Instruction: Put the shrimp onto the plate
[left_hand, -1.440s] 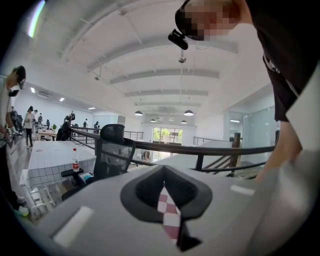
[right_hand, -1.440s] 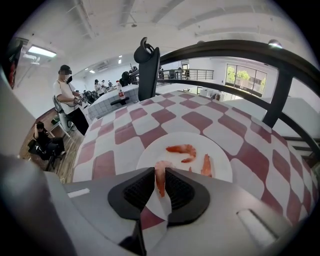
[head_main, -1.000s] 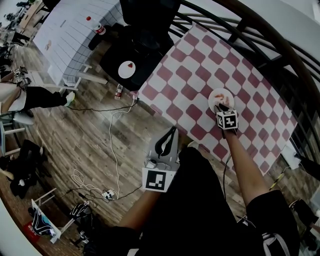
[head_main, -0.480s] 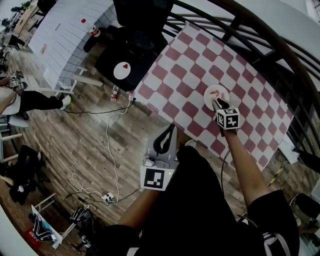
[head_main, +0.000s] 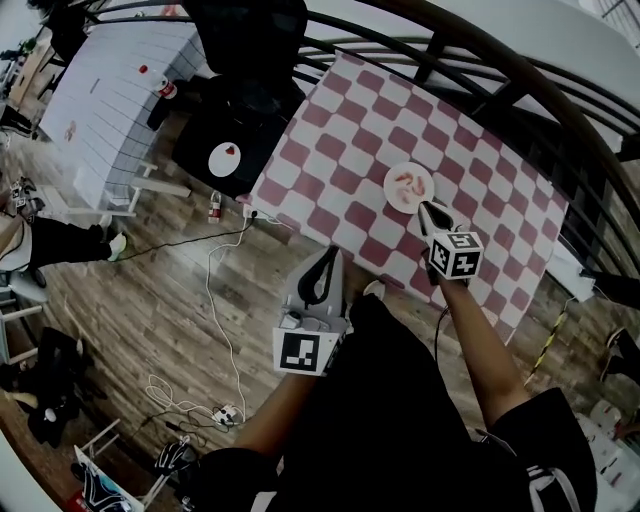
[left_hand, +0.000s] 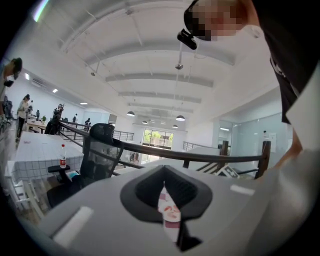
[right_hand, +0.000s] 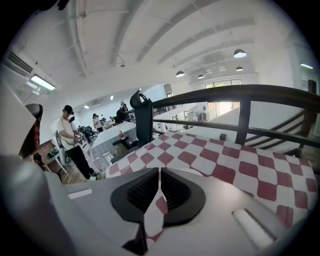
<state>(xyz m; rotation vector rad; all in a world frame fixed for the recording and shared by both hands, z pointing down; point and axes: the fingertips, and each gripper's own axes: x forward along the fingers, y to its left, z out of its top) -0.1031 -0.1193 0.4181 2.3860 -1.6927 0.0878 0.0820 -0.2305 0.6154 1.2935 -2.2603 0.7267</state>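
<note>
A small white plate (head_main: 409, 187) sits on the red-and-white checked table (head_main: 350, 120). Two reddish shrimp (head_main: 407, 183) lie on the plate. My right gripper (head_main: 423, 207) is shut and empty, its tips just off the plate's near right rim. My left gripper (head_main: 330, 252) is held off the table's near edge, above the floor; it too is shut with nothing in it. In the left gripper view only a sliver of checked cloth (left_hand: 169, 212) shows through the slit between the jaws. The right gripper view looks across the checked table (right_hand: 235, 160).
A dark curved railing (head_main: 520, 85) runs behind the table. To the left stand a black office chair (head_main: 245, 50), a black round stand (head_main: 215, 150) and a white tiled table (head_main: 100, 90). A bottle (head_main: 213, 208) and cables (head_main: 215, 300) lie on the wooden floor.
My right gripper has drawn back from over the plate to just beside its near rim. The shrimp stay on the plate. The head view has shifted; the left gripper keeps its place.
</note>
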